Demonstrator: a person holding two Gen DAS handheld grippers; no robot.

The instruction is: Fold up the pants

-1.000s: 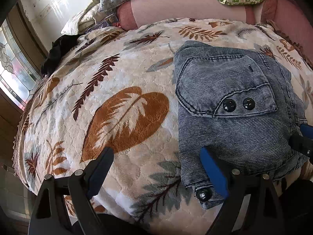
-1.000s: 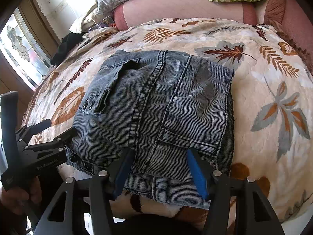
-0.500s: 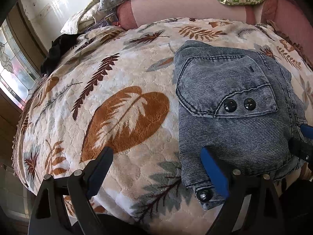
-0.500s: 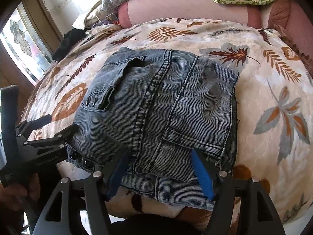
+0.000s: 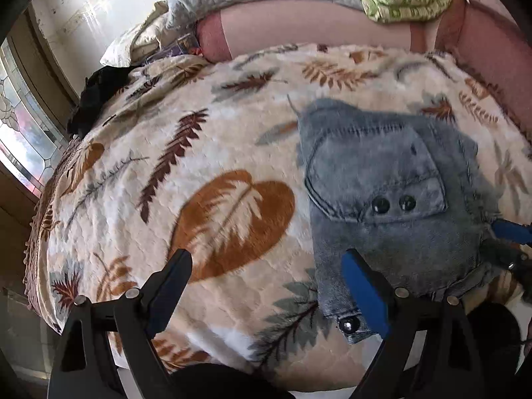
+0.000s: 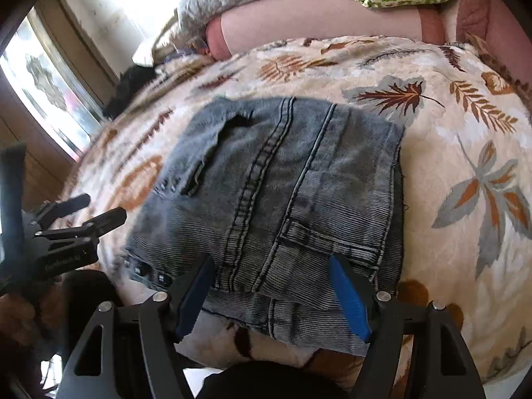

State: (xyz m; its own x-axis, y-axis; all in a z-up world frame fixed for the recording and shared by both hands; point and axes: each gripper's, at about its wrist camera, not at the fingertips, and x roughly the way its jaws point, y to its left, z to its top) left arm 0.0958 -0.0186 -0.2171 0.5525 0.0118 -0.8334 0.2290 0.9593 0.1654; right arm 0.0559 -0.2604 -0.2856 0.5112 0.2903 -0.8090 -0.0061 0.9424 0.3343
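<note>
Pants (image 6: 276, 199) lie folded in a grey denim packet on the leaf-patterned blanket (image 6: 465, 153). Left gripper (image 5: 266, 276) is spread wide at the left edge of the pants; right gripper (image 6: 271, 282) is spread over their near edge, holding nothing

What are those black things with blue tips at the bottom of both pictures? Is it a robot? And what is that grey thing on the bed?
It is no robot. A person holds a pair of tongs in each hand, and each pair carries a little camera that looks out along its two fingers. That is why you see two pictures: one from the left tongs, one from the right tongs. The round lens bends everything.

The grey thing is a pair of denim pants, already folded into a small packet. It lies on a cream blanket with leaf patterns on a bed.

Both tongs are open and hold nothing. In the right picture you can also see the left tongs from the side, beside the pants.
</note>
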